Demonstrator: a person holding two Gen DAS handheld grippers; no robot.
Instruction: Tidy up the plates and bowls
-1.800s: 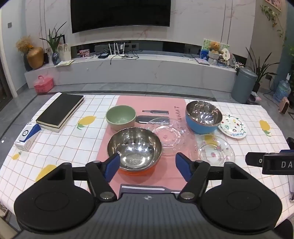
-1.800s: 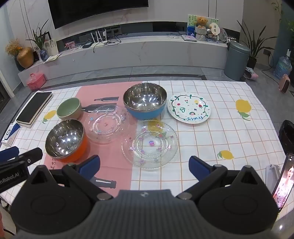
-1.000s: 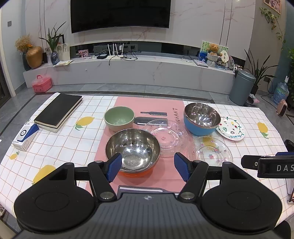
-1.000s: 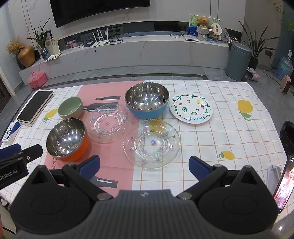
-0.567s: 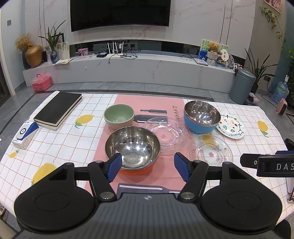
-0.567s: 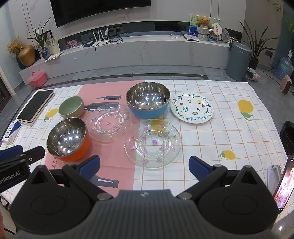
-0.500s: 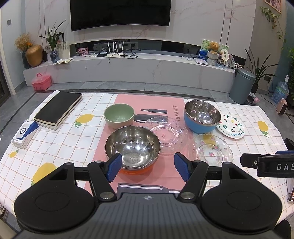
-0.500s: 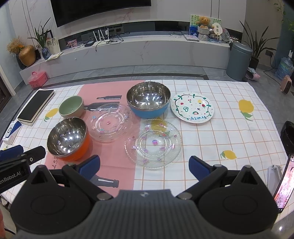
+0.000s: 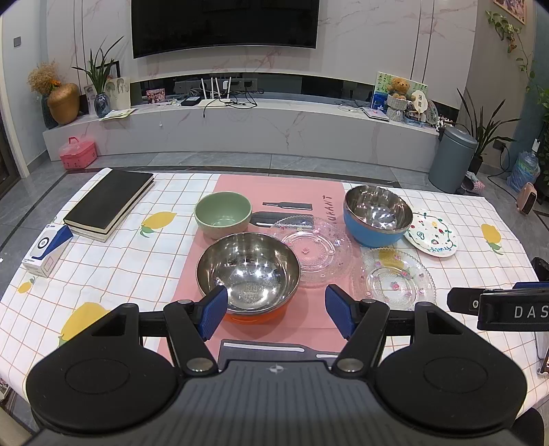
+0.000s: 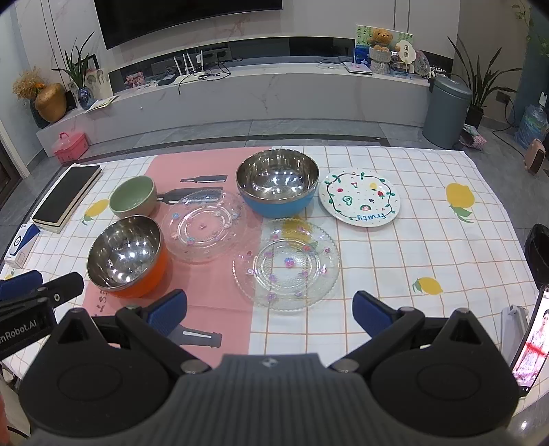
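Three bowls stand empty on the counter (image 9: pixel 113 267): a steel bowl with an orange outside (image 9: pixel 247 274), a smaller pale green ceramic bowl (image 9: pixel 223 214) behind it, and a larger steel bowl with a blue outside (image 9: pixel 376 215) to the right. Between them lie two clear glass plates with small flower dots (image 10: pixel 203 225) (image 10: pixel 286 263), both empty, and a white plate painted with a green vine and fruit (image 10: pixel 359 196) beside the blue bowl. The left claw (image 9: pixel 276 307) hangs open just in front of the orange bowl, touching nothing. The right claw (image 10: pixel 269 308) is open too, just short of the nearer glass plate. The counter wears a white checked cloth with lemons and a pink runner (image 9: pixel 278 187); a black book (image 9: pixel 109 202) lies at the left. Behind, a living room with a wall television (image 9: pixel 224 25).
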